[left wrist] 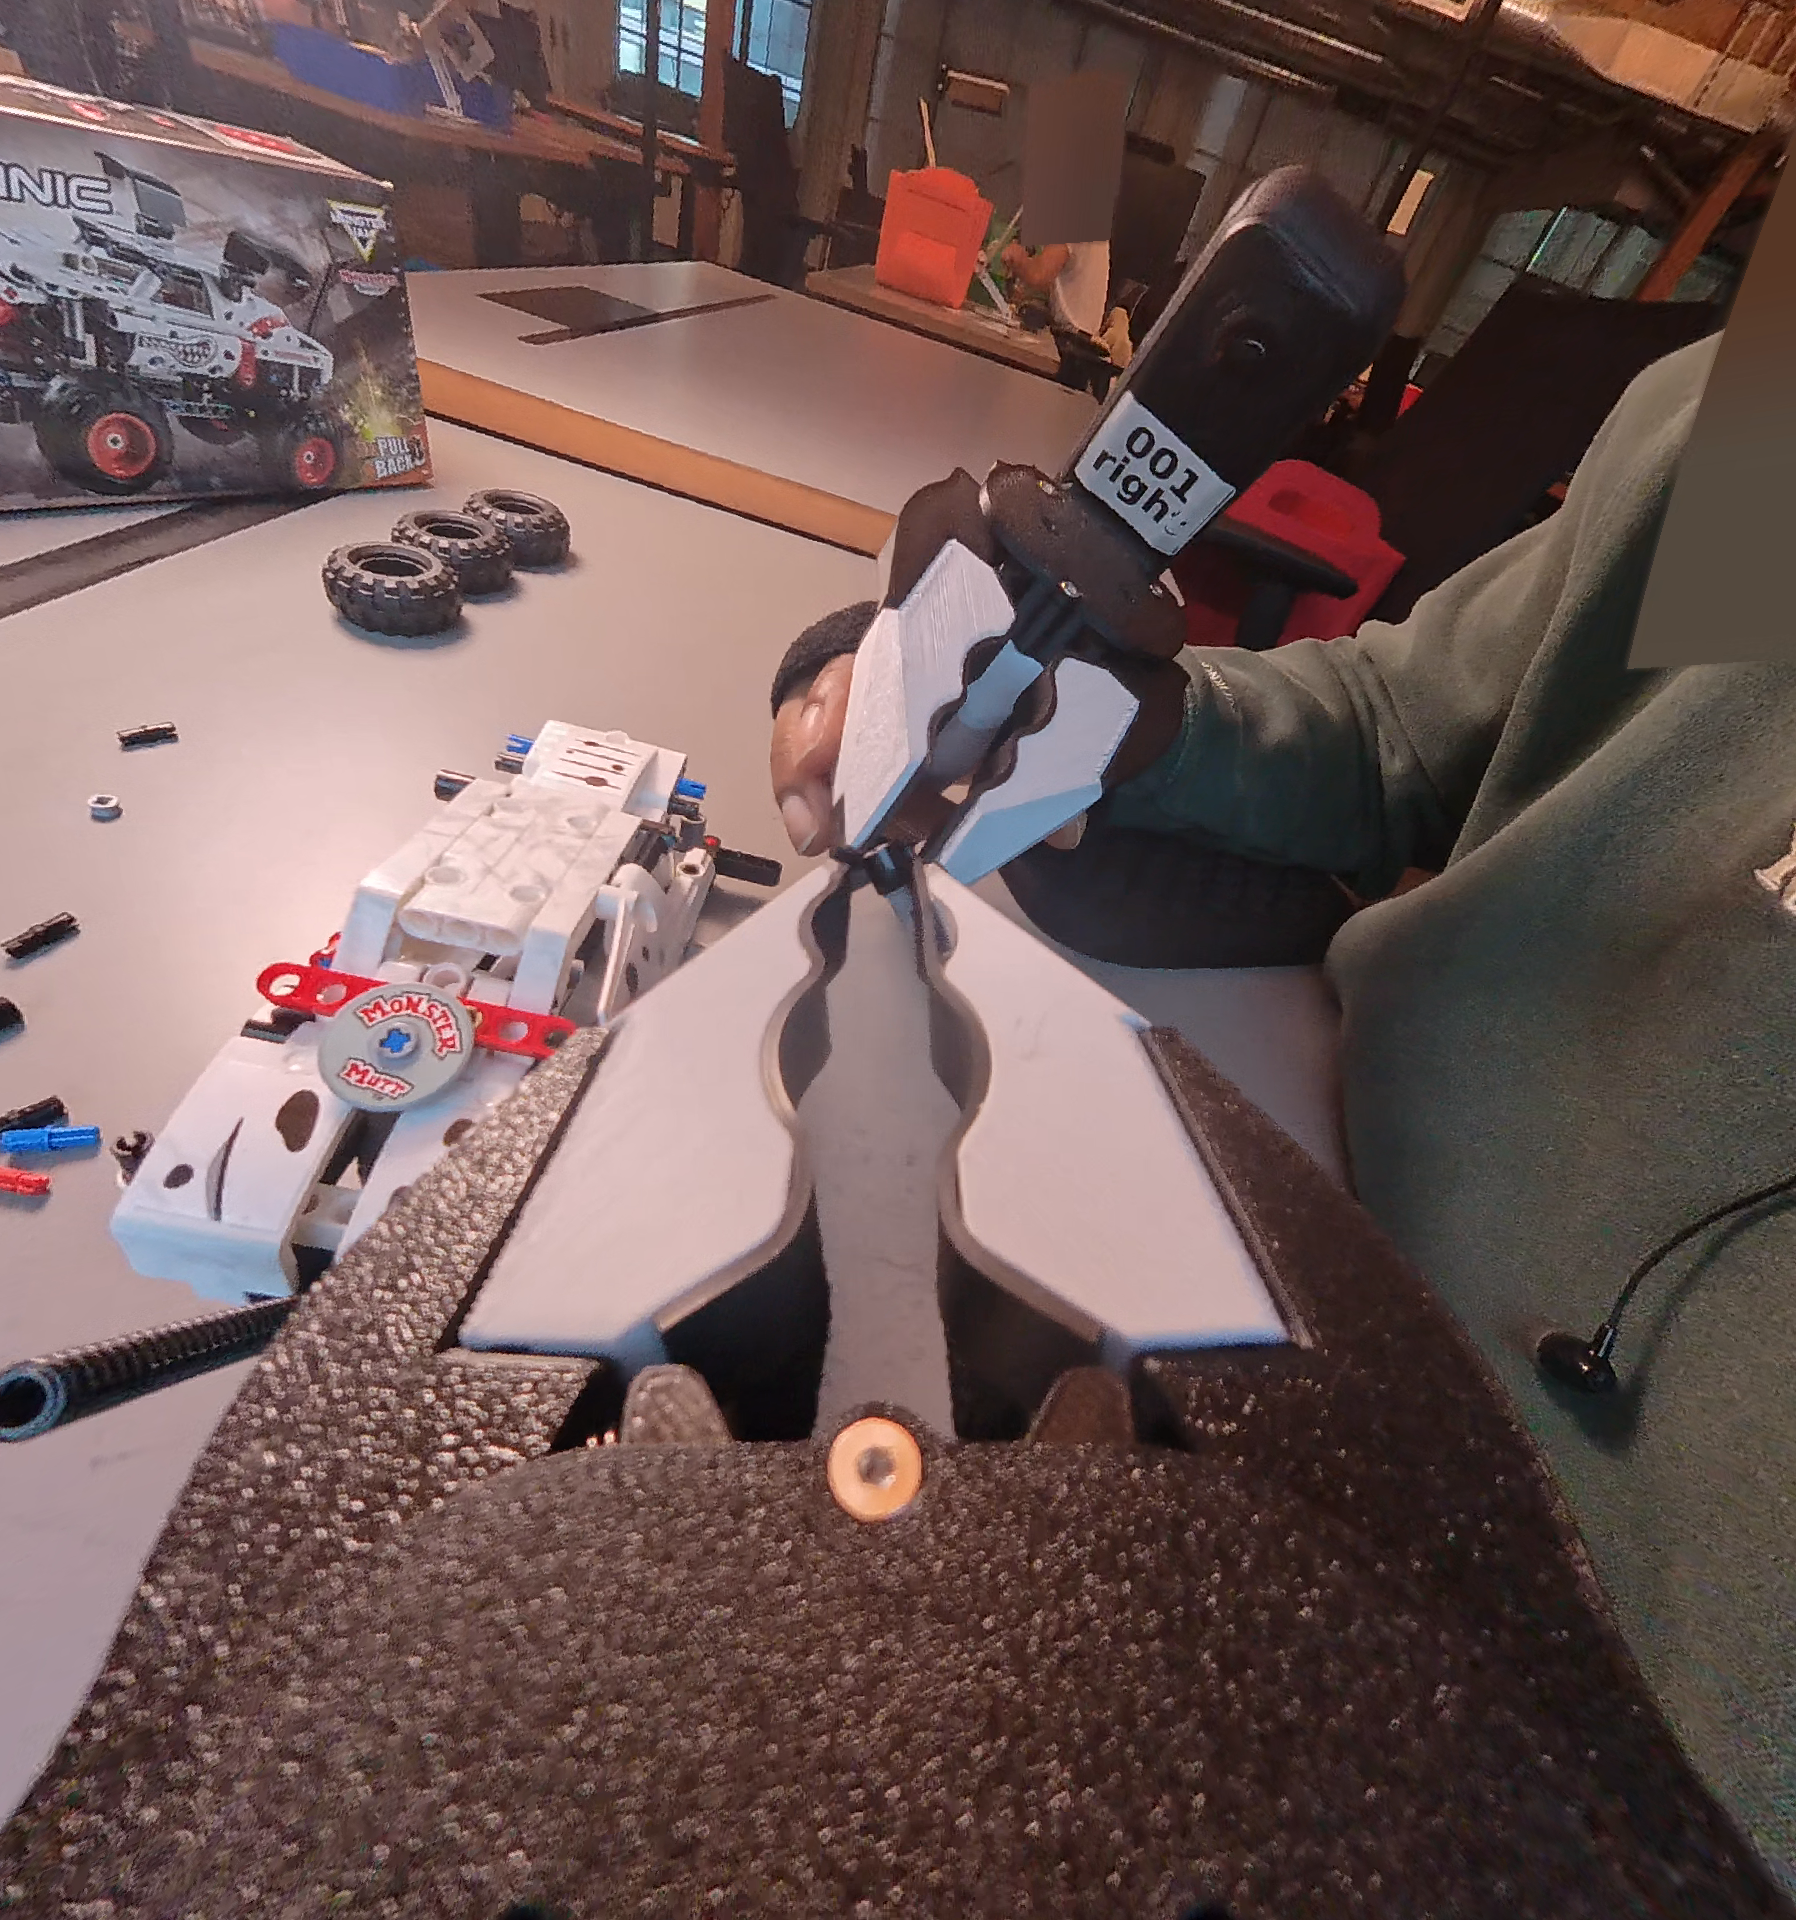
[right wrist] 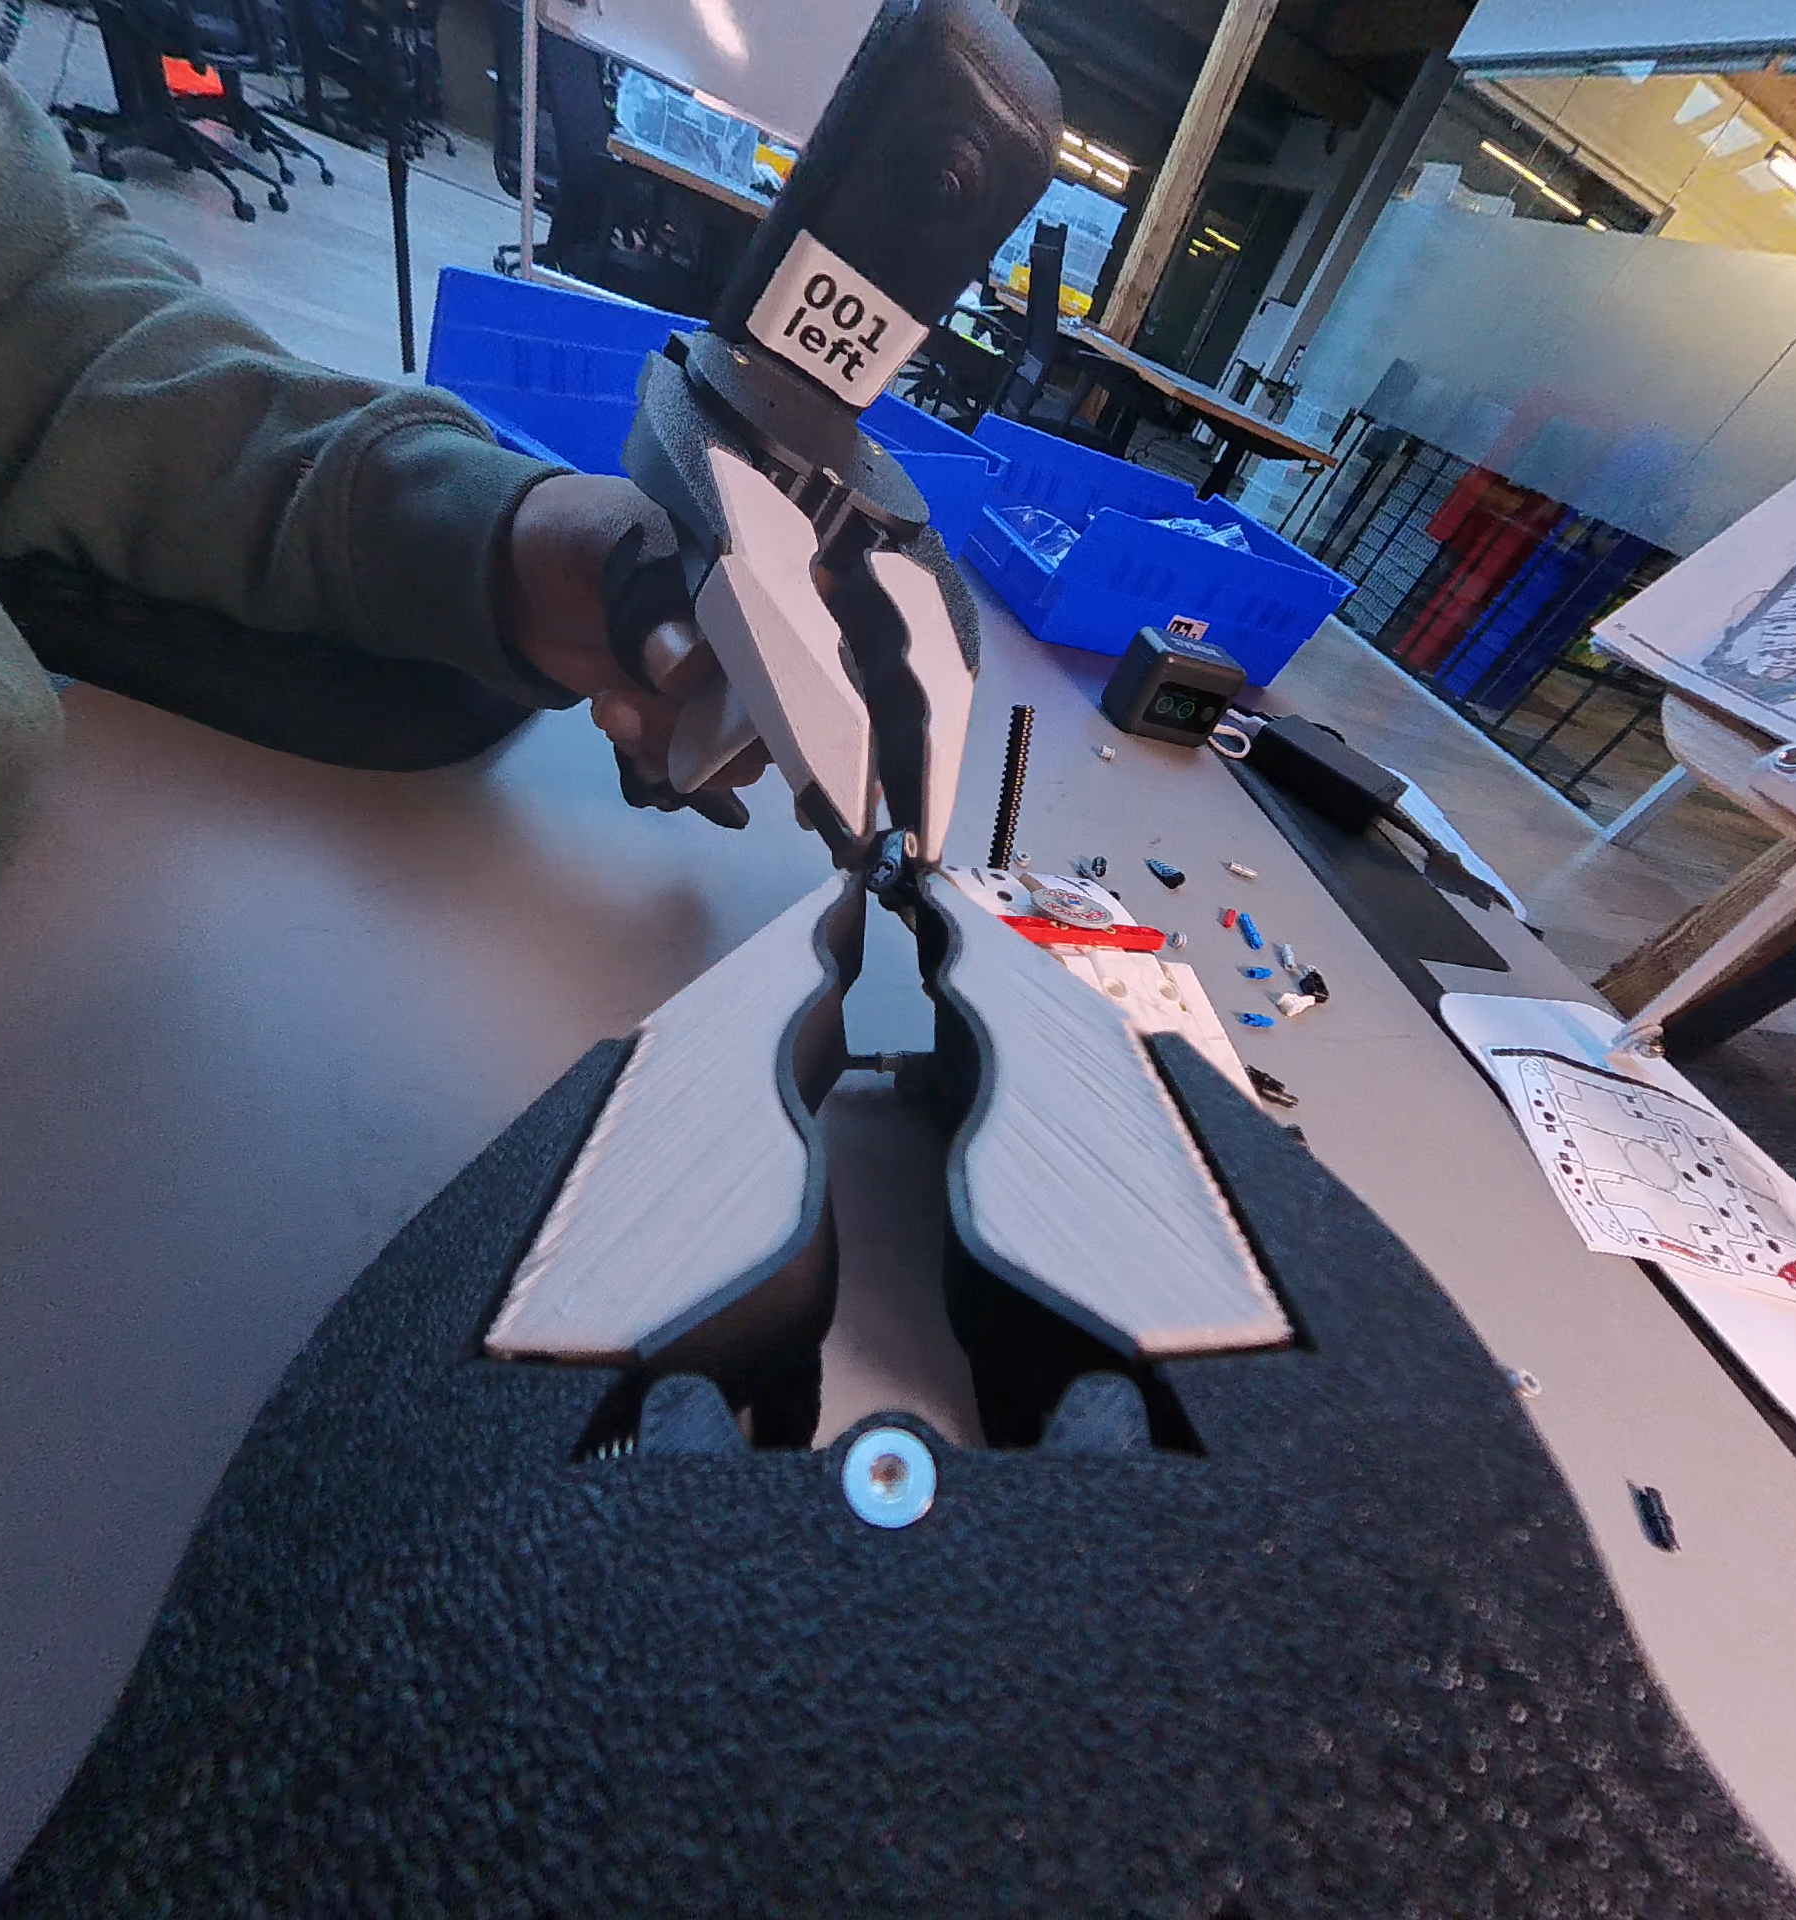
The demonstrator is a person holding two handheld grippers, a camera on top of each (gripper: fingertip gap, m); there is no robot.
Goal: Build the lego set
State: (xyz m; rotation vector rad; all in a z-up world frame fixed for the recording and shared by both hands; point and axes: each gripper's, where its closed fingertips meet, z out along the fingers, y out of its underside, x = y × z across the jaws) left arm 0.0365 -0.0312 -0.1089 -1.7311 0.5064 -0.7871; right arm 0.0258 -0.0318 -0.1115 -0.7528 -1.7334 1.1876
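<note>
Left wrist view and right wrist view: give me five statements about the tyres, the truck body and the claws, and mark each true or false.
1. Three black tyres lie loose on the table. True.
2. The white truck body has all its wheels fitted. False: no wheel shows on it, and the tyres lie apart from it.
3. The left claw and right claw meet tip to tip on one small black piece. True.
4. A red beam crosses the truck body. True.
5. The set's box lies flat under the truck body. False: it stands behind the tyres.
</note>
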